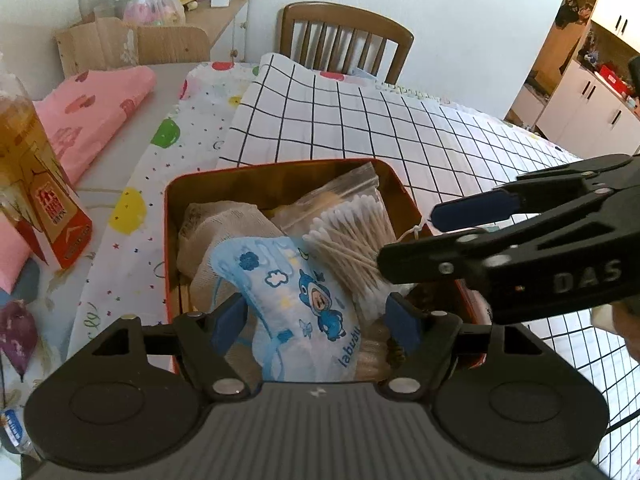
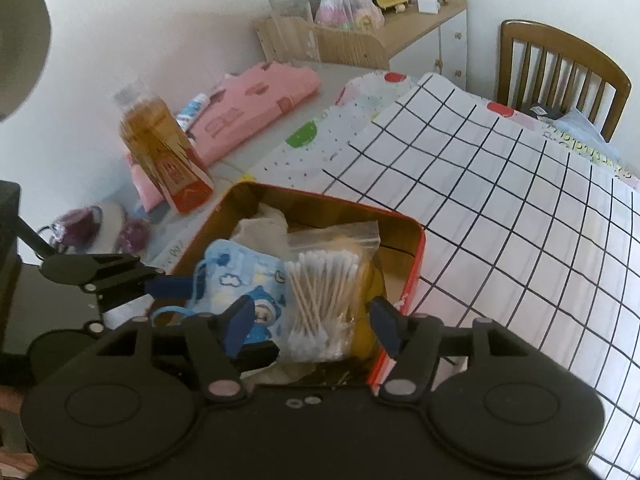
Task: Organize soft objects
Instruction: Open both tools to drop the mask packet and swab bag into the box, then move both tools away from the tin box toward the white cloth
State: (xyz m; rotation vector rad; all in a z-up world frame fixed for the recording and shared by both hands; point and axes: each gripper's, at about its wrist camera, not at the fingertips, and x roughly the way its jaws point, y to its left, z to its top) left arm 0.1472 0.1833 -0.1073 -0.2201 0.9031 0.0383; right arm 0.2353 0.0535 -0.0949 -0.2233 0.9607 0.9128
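A red tin sits on a grid cloth laid over a dotted cloth. Inside the tin lie a blue mask pack, a bag of cotton swabs and a beige cloth, crowded together.

The left gripper hangs over the near edge of the tin with its jaws apart. The mask pack lies between its blue pads, and the pads stand clear of the pack on both sides. The right gripper is also spread open, over the tin's near right corner. The swab bag lies between its pads, not pressed by either. In the left wrist view the right gripper reaches in from the right, its tips just above the swabs and the tin's right rim. In the right wrist view the left gripper comes in from the left, its tip beside the mask pack.

Left of the tin stands an amber bottle with a red label, close to the tin's far left corner. Behind it lies a folded pink cloth. A purple pouch rests near the table edge on the left. A wooden chair stands at the far end, and a shelf with a glass dome and a yellow box stands by the wall.
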